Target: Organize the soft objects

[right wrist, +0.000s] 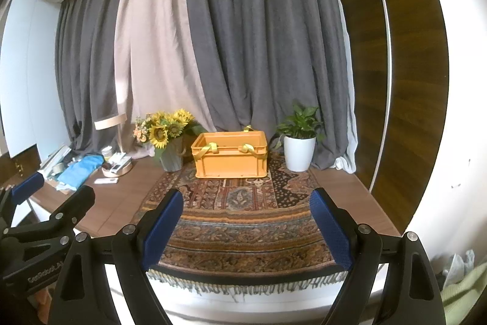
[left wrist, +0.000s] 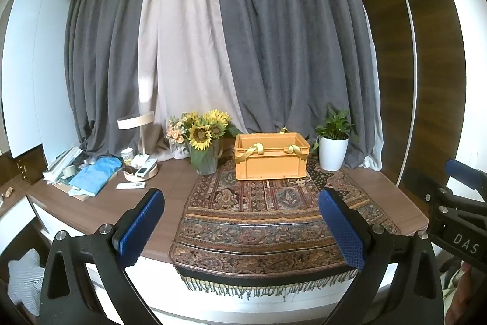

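both the left gripper (left wrist: 242, 229) and the right gripper (right wrist: 246, 229) hang spread wide and empty above the near edge of the patterned rug (left wrist: 268, 221), while the orange crate (left wrist: 271, 156) with yellow straps (left wrist: 255, 149) over its rim sits at the rug's far end between the sunflowers (left wrist: 202, 131) and the potted plant (left wrist: 334, 139).

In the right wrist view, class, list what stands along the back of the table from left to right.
Lamp → sunflowers → orange crate → potted plant.
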`<state>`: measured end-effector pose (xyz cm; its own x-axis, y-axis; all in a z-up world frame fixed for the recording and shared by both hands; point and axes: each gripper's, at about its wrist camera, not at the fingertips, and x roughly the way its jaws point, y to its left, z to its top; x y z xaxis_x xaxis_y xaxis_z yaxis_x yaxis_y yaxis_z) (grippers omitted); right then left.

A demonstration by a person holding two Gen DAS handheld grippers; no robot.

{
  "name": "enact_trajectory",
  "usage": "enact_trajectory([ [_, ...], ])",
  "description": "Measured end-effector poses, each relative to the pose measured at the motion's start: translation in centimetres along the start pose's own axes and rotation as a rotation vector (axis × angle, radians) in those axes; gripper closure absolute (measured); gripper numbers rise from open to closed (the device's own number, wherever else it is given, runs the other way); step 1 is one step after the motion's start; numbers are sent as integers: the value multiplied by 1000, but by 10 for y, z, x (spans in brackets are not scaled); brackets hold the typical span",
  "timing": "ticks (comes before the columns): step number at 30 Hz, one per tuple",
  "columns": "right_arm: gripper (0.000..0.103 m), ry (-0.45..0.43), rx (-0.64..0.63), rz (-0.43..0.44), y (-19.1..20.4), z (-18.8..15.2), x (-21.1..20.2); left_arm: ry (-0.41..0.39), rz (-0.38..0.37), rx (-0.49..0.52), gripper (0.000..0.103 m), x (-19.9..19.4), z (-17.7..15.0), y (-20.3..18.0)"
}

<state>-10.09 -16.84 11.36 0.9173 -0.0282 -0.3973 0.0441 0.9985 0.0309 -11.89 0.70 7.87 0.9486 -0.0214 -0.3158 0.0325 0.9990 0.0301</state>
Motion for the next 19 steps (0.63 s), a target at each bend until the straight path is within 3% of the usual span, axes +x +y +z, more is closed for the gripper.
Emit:
enact_trajectory([
  [19, 17, -6, -1, -3, -8, -4, -11, -2, -6, 11, 0, -12, -1, 0],
])
